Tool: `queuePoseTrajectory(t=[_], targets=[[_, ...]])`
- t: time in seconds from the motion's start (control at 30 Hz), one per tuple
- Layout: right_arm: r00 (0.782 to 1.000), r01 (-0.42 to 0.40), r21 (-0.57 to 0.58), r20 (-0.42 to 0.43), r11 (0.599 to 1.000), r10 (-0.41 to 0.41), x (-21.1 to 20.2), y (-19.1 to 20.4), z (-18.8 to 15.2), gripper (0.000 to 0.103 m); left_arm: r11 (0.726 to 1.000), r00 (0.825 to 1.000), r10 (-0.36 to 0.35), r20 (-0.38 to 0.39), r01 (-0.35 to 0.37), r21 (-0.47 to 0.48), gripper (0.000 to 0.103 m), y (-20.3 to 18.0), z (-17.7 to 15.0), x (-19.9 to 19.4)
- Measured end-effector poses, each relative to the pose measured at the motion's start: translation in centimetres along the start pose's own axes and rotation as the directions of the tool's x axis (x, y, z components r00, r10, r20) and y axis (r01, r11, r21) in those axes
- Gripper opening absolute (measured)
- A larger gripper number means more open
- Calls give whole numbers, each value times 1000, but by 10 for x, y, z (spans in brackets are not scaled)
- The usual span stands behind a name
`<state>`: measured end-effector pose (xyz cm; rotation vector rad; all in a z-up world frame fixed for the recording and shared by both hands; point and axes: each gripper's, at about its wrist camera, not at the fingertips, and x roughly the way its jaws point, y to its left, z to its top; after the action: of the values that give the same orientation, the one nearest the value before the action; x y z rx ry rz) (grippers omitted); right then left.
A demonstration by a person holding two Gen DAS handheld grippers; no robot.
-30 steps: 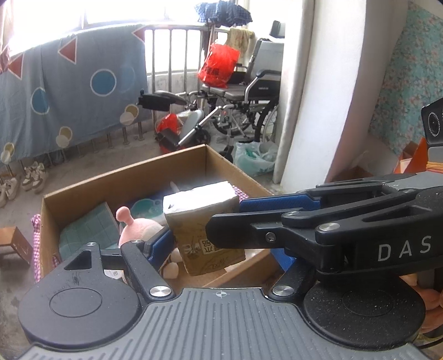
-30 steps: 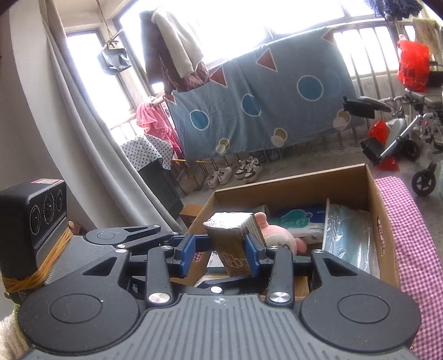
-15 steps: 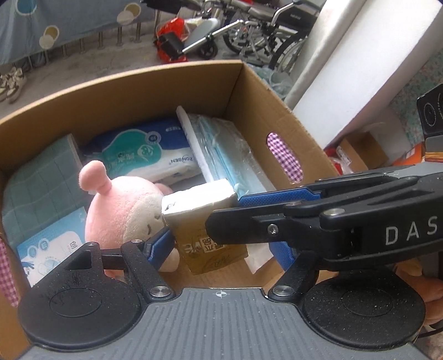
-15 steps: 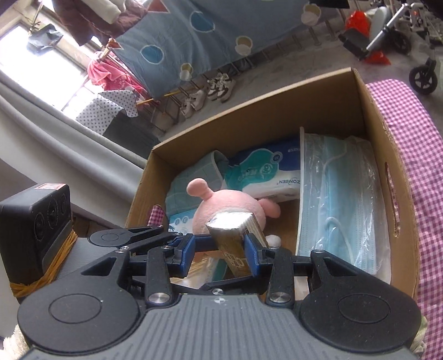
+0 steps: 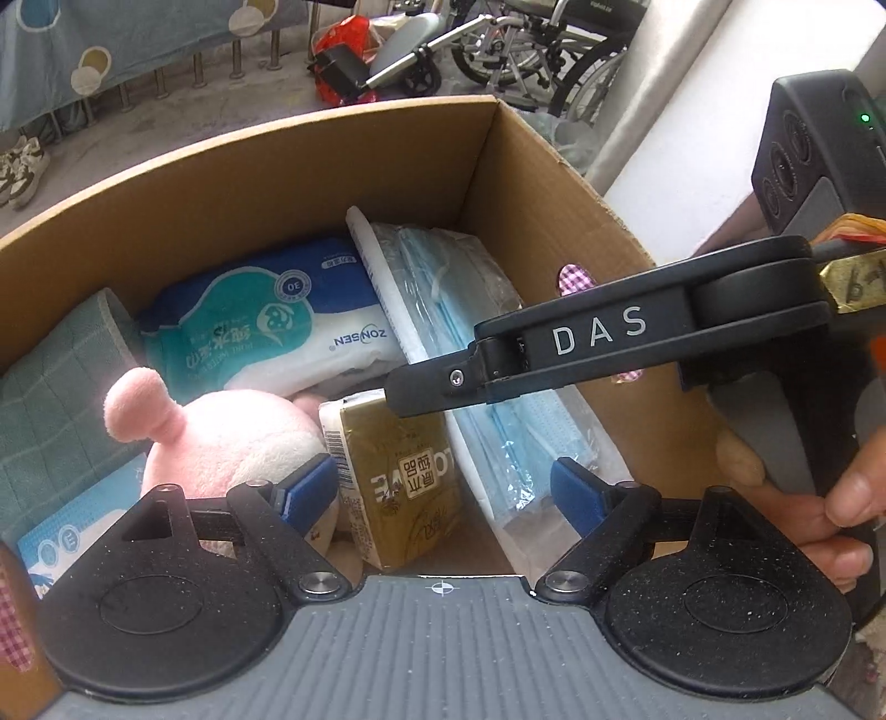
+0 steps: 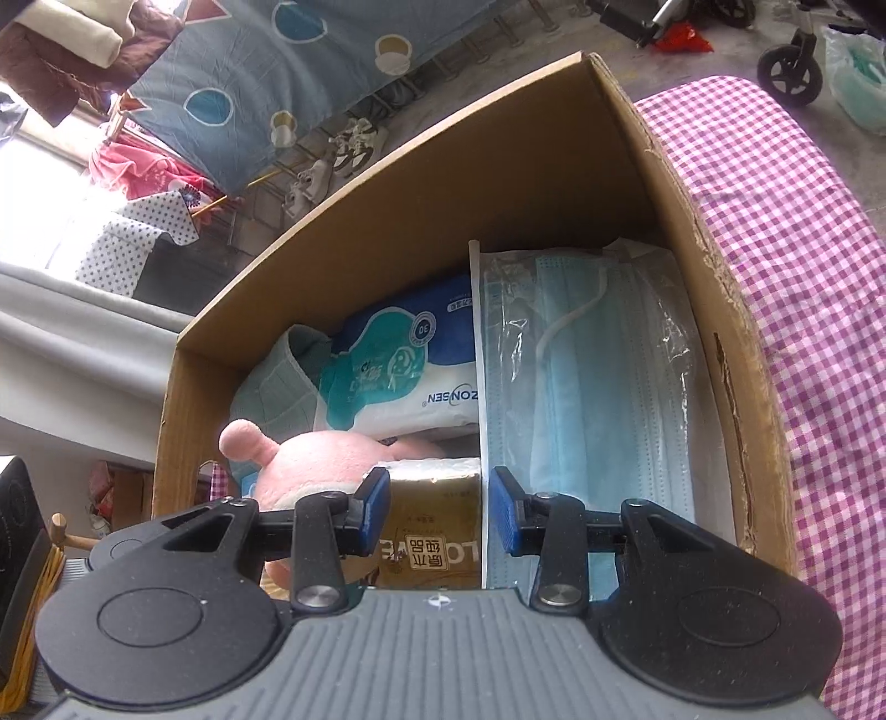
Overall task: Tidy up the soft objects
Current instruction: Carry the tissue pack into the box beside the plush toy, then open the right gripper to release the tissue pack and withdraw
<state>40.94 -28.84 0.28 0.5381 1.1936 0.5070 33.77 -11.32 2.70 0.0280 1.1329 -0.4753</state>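
Observation:
A gold tissue pack (image 5: pixel 398 471) (image 6: pixel 432 531) stands inside the open cardboard box (image 5: pixel 332 166) (image 6: pixel 443 183), between a pink plush toy (image 5: pixel 232 437) (image 6: pixel 315 459) and a bag of blue face masks (image 5: pixel 482 343) (image 6: pixel 598 376). My right gripper (image 6: pixel 440 515) is shut on the pack's upper end; one of its fingers (image 5: pixel 432 390) crosses the left wrist view. My left gripper (image 5: pixel 443 493) straddles the pack, and its jaws are opening. One pad sits beside the pack and the other stands well clear. A blue and white wet wipes pack (image 5: pixel 266 321) (image 6: pixel 410 360) lies behind.
A green cloth (image 5: pixel 50 387) and a light blue packet (image 5: pixel 66 537) fill the box's left side. The box stands on a pink checked cloth (image 6: pixel 775 221). A hand (image 5: pixel 803 498) holds the right gripper's handle. A wheelchair (image 5: pixel 526 44) and shoes (image 6: pixel 349 149) are on the floor beyond.
Both grippers came down into the box with the tissue pack. The left gripper's jaws have spread away from the pack, while the right gripper keeps its hold.

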Motion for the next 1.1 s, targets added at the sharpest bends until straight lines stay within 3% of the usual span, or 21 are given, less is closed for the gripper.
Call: queuePoseTrajectory(t=[0.27,0.4,0.57,0.73,0.83,0.9,1.1], targets=[[997,14,-35,77,999,-11,-26,10,-3,42,999,986,44,164,-48,20,96,0,-21,-74],[995,-17,-92,93,996,26,-41,32,-13,42,998,962,67,265,-69,-1,102,7,-54,-121],[996,-72,-133,40,988,78,-38,58,-15,42,997,929,71,363,-51,-64,102,20,-100,-157],[996,-75,-66,-44,995,72,-7,66,-6,42,988,910,89,405,-29,-150,102,34,-137,-165],[996,-38,-29,-84,999,35,16,64,-3,43,980,909,92,406,-10,-200,102,46,-156,-166],[996,10,-26,-92,1000,-13,29,62,-2,44,974,913,85,400,8,-224,102,53,-162,-165],[996,39,-28,-75,999,-41,25,78,-5,47,963,904,103,415,13,-268,102,69,-177,-170]])
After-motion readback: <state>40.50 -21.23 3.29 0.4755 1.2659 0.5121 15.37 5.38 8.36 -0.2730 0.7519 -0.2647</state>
